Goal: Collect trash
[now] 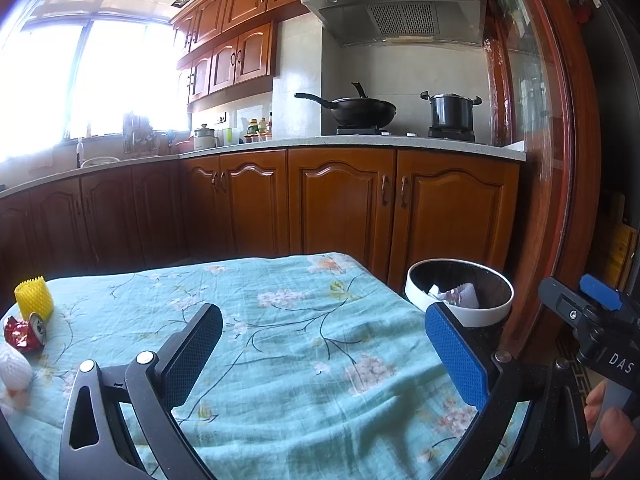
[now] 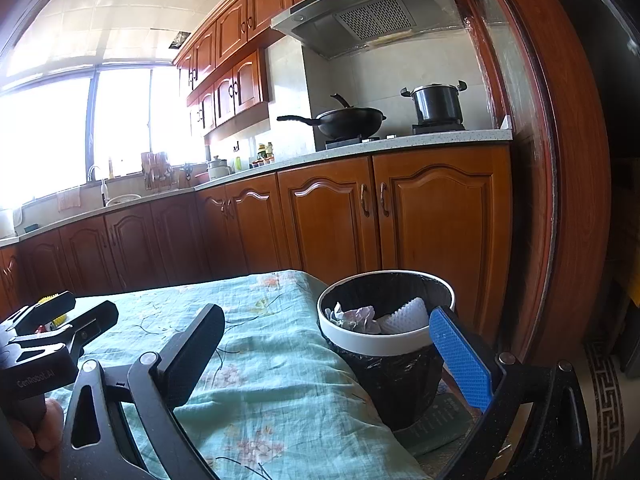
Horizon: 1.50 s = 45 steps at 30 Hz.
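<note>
A white-rimmed trash bin (image 2: 384,342) with a black liner stands beside the table's right edge, holding crumpled paper (image 2: 358,316) and a white foam net (image 2: 406,316); it also shows in the left wrist view (image 1: 460,304). On the table's left lie a yellow foam net (image 1: 34,298), a crushed red can (image 1: 25,333) and white foam (image 1: 14,368). My left gripper (image 1: 324,354) is open and empty over the cloth. My right gripper (image 2: 328,356) is open and empty, near the bin.
The table carries a teal floral cloth (image 1: 280,320). Behind stand wooden cabinets (image 1: 340,200), a counter with a wok (image 1: 360,110) and a pot (image 1: 452,110). A wooden door frame (image 1: 560,160) rises at right.
</note>
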Each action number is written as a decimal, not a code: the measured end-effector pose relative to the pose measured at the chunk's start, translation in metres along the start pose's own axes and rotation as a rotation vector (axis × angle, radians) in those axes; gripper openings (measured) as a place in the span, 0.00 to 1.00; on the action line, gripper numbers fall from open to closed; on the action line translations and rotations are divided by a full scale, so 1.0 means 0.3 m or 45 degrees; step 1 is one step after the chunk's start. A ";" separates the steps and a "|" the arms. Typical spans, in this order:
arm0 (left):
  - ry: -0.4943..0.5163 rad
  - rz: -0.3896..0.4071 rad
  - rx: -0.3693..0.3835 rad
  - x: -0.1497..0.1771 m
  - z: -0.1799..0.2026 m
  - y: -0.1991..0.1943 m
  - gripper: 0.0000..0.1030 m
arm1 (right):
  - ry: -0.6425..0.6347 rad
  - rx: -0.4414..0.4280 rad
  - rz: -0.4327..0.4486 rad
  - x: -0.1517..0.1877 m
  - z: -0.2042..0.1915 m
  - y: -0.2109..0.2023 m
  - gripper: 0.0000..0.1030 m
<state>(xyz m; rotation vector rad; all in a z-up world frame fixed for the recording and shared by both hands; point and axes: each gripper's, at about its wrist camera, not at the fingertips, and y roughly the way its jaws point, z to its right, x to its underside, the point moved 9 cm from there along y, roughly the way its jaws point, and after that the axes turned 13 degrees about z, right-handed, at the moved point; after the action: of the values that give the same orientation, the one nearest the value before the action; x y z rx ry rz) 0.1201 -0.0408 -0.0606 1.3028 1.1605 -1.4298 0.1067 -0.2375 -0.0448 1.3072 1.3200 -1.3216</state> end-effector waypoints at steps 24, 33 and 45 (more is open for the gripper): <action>0.002 -0.024 0.009 0.014 0.005 0.028 0.99 | 0.007 -0.015 -0.005 0.004 -0.019 0.006 1.00; 0.003 -0.021 0.011 0.015 0.007 0.030 0.99 | 0.020 -0.020 -0.004 0.009 -0.024 0.006 1.00; 0.002 -0.021 0.012 0.021 0.012 0.029 0.99 | 0.038 -0.027 -0.009 0.016 -0.026 0.003 1.00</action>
<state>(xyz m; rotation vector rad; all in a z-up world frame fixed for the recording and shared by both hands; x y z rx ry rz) 0.1272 -0.0462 -0.0675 1.3037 1.1692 -1.4479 0.1079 -0.2293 -0.0491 1.3134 1.3565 -1.2942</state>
